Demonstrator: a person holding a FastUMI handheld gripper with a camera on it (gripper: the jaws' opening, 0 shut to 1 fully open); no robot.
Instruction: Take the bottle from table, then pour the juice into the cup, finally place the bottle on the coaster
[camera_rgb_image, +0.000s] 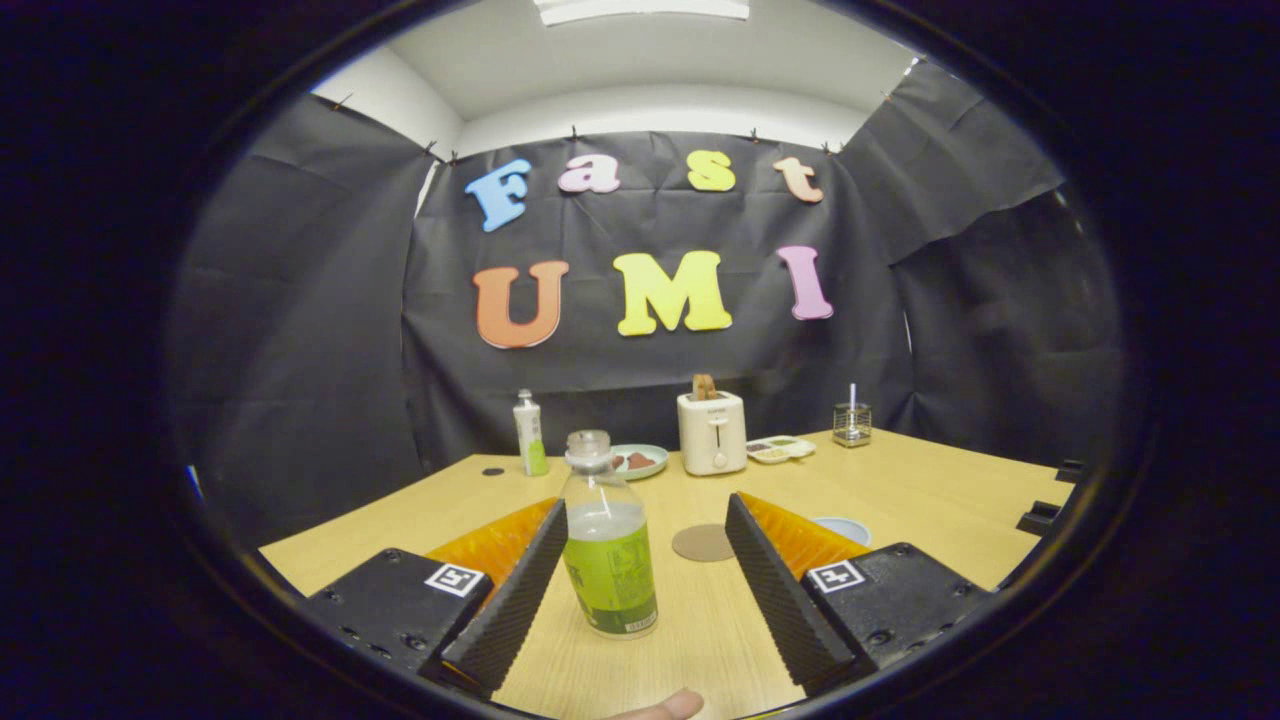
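Note:
A clear plastic bottle with a green label and pale juice stands upright on the wooden table. It sits between my gripper's two fingers, close to the left finger; the right finger is well apart from it. The gripper is open and neither finger presses the bottle. A round brown coaster lies flat just beyond the bottle, toward the right finger. A pale cup shows partly behind the right finger.
At the table's far side stand a white toaster, a green plate, a small white-and-green bottle, a little dish and a glass jar with a straw. A fingertip shows near my base.

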